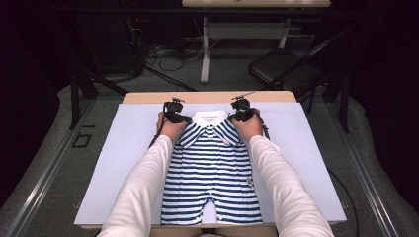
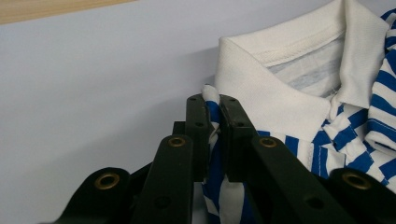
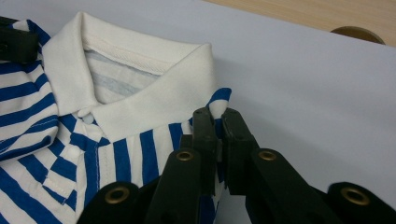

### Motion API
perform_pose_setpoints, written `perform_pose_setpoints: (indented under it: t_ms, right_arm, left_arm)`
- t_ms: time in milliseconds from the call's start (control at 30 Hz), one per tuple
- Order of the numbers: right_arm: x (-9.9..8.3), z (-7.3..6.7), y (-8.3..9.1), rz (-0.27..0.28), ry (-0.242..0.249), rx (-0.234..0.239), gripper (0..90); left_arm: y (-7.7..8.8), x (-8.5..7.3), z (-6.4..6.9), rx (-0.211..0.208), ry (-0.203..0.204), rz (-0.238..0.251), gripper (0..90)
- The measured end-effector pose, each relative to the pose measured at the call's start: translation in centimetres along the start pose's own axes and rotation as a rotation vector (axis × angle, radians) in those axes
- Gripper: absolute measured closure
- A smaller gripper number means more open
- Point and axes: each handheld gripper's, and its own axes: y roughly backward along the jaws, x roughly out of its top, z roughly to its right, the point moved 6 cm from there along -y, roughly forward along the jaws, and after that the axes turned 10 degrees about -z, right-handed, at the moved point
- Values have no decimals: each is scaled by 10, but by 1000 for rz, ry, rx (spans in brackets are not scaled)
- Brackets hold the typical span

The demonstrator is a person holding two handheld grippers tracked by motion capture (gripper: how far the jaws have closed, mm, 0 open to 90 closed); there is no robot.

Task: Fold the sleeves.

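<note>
Two tools (image 2: 212,105) (image 3: 217,116) pinch one striped romper (image 1: 210,168).

Hidden and cut off

Forearms cover the romper's (image 1: 211,168) sleeves; its leg hems run off the high view's bottom edge.

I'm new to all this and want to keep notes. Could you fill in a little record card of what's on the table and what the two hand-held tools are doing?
garment: striped romper, blue and white, white collar, lying flat
surface: pale table sheet
left gripper: shut on romper's shoulder beside collar
right gripper: shut on the other shoulder
background: black chair on the floor
</note>
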Motion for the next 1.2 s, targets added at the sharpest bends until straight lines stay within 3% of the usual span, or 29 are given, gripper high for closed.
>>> perform_pose_setpoints:
  t_ms: [433,633,1200]
  right_arm:
    - [4,1,7,32,13,-10,861]
    - [9,1,12,61,28,-28,862]
    - [30,8,32,131,29,-58,863]
  left_arm:
    - [9,8,0,19,-39,53,842]
    - [15,16,3,43,-72,52,844]
    - [37,42,6,55,-84,119,844]
